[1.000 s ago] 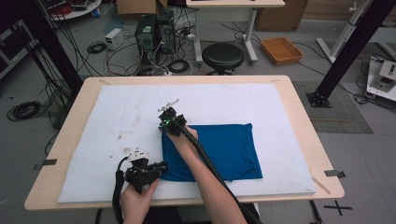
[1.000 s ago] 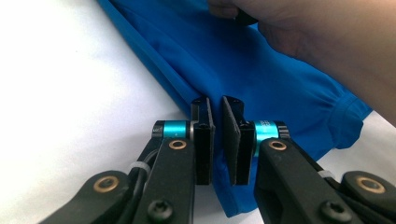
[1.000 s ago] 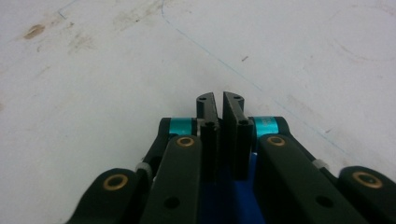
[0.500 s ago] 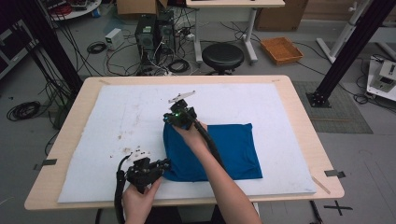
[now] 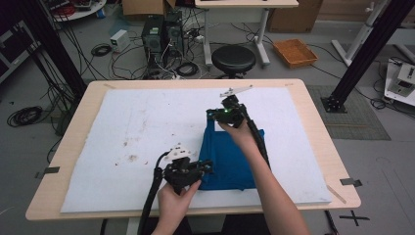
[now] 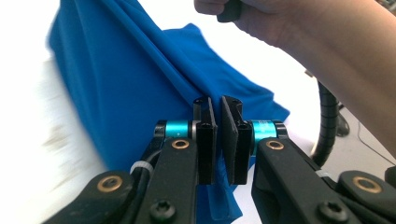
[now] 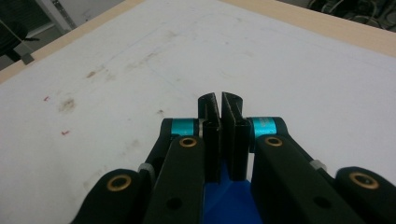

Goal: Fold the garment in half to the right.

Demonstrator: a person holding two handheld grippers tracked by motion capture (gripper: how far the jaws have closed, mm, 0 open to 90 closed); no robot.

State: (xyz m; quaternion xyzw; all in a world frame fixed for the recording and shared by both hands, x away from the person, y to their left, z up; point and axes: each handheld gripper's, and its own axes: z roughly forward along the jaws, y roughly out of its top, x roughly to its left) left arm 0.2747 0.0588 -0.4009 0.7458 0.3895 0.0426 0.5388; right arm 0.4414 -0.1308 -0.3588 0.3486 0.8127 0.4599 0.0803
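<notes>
A blue cloth (image 5: pixel 234 161) lies on the white mat (image 5: pixel 132 122), right of the middle, with its left part lifted and drawn over itself. My left gripper (image 5: pixel 208 168) is at the cloth's near left corner; in the left gripper view its jaws (image 6: pixel 218 106) are shut on a ridge of the blue cloth (image 6: pixel 116 84). My right gripper (image 5: pixel 211 115) is at the far left corner. Its jaws (image 7: pixel 219 100) are shut, with blue cloth (image 7: pixel 229 200) showing between them low down. The right forearm (image 5: pixel 264 171) crosses over the cloth.
Brown stains (image 5: pixel 129 157) mark the mat's left half. The wooden table edge (image 5: pixel 73 127) frames the mat. Behind the table stand a black stool (image 5: pixel 233 58), computer cases (image 5: pixel 161 36) with cables, and an orange tray (image 5: pixel 295 52). A black post (image 5: pixel 359 58) rises at right.
Both hands have moved to the right and up, carrying the cloth's left edge with them. The cloth now looks narrower, folded over towards the right.
</notes>
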